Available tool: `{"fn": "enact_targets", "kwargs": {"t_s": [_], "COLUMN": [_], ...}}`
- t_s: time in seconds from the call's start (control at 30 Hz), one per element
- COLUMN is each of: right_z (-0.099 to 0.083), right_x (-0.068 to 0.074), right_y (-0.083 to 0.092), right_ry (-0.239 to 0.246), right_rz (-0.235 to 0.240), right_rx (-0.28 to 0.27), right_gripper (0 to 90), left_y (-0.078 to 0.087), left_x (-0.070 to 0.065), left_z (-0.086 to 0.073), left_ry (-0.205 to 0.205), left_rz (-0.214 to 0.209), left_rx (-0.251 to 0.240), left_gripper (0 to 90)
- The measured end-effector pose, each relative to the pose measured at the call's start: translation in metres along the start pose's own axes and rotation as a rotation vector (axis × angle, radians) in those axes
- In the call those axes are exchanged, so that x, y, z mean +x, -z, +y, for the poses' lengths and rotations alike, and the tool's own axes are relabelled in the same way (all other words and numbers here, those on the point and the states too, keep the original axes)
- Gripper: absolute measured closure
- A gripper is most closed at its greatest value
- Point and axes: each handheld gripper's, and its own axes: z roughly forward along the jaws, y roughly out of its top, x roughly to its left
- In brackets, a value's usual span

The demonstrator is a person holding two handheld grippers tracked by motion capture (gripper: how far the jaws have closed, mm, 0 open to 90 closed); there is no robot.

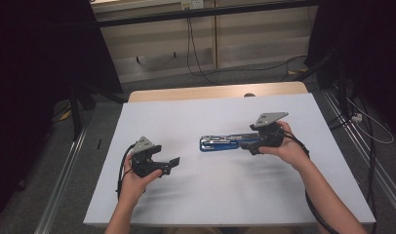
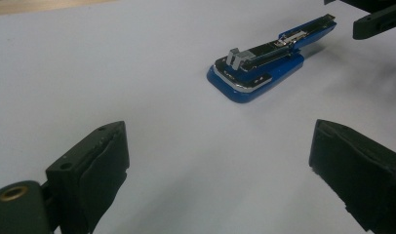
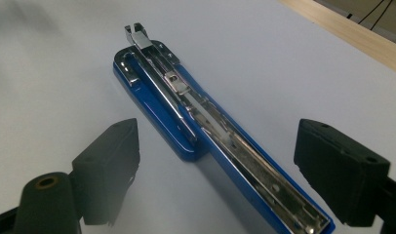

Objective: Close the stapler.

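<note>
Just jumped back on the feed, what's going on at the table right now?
A person holds a gripper in each hand over a white-covered table. A blue stapler with its metal staple channel swung open lies flat mid-table. The right gripper, jaws open, straddles the opened end without gripping it. The left gripper, also open, sits apart, pointed toward the stapler.

lab or recording workspace, white-topped table (image 1: pixel 225 195) on grey carpet, dark curtains (image 1: pixel 35 73) at both sides, metal floor rails (image 1: pixel 64 170), loose cables (image 1: pixel 196 58) trailing along a plain panelled wall
</note>
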Motion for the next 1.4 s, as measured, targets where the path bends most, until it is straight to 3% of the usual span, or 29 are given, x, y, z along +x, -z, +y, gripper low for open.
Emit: {"fn": "enact_targets", "kwargs": {"t_s": [0.07, 0.23, 0.33, 0.43, 0.63, 0.97, 1.17, 1.27, 1.4], "right_z": [-0.004, -0.008, -0.009, -0.007, -0.01, -0.018, -0.024, -0.029, -0.037], "right_x": [0.002, 0.007, 0.009, 0.009, 0.008, 0.002, -0.005, -0.009, -0.013], "right_y": [0.004, 0.012, 0.018, 0.022, 0.03, 0.036, 0.038, 0.04, 0.04], "right_ry": [-0.025, -0.027, -0.074, -0.073, -0.118, -0.116, -0.121, -0.137, -0.151], "right_rz": [0.016, -0.017, -0.018, -0.045, -0.06, -0.151, -0.224, -0.256, -0.294], "right_rx": [-0.021, -0.011, -0.056, -0.058, -0.083, -0.073, -0.084, -0.084, -0.049], "right_gripper": [15.9, 15.0, 14.8, 14.8, 16.1, 19.0, 29.8, 45.3, 56.8], "left_y": [0.0, -0.003, -0.009, -0.014, -0.021, -0.032, -0.041, -0.047, -0.054], "left_x": [0.0, -0.002, -0.005, -0.008, -0.012, -0.013, -0.014, -0.014, -0.014], "left_z": [0.001, 0.003, 0.005, 0.008, 0.012, 0.016, 0.02, 0.021, 0.022], "left_ry": [-0.001, 0.006, 0.002, -0.003, -0.007, 0.008, -0.004, -0.009, -0.015], "left_rz": [0.001, -0.004, -0.014, -0.018, -0.024, -0.016, -0.025, -0.027, -0.01], "left_rx": [-0.003, -0.003, -0.002, 0.0, 0.001, -0.002, 0.014, 0.023, 0.017], "left_gripper": [7.7, 7.8, 7.8, 7.8, 8.2, 9.2, 13.5, 16.6, 19.2]}}
